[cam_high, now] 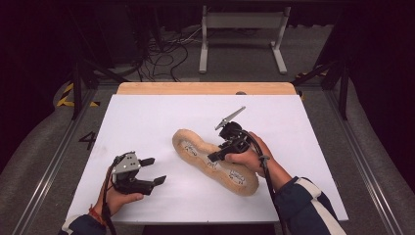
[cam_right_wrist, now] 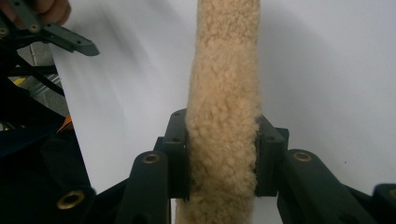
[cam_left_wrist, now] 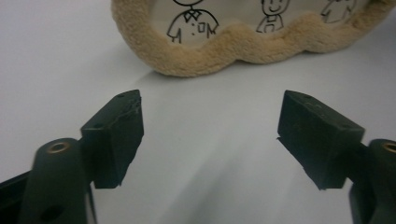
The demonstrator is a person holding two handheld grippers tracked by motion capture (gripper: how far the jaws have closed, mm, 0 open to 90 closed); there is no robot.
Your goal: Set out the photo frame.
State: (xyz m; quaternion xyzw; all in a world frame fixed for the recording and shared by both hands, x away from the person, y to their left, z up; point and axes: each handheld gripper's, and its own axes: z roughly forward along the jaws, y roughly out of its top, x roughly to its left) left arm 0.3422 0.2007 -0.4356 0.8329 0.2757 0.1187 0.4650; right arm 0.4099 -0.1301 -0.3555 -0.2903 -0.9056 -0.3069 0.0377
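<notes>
Right gripper is clamped on the plush pad, seen at centre right of the high view; in the right gripper view the fleece edge is squeezed between both jaws, which stand partly closed with pads pressed into the pile. Left gripper is held low at the lower left of the high view, jaws spread wide with nothing between them; bare white table is seen in the gap in the left gripper view. Plush pad is laid diagonally across the middle of the table, tan fleece border around a white panel with line-drawn figures. In the left gripper view its wavy border runs along the top of the frame, near but apart from the jaw tips.

Risks, as judged: only soft fleece is gripped, so the pad could slip out if pulled or lifted fast. The limp body could sag or fold when raised by one edge. The far end could be dragged across the table instead of lifted. The open left gripper could snag the border if brought in carelessly.
</notes>
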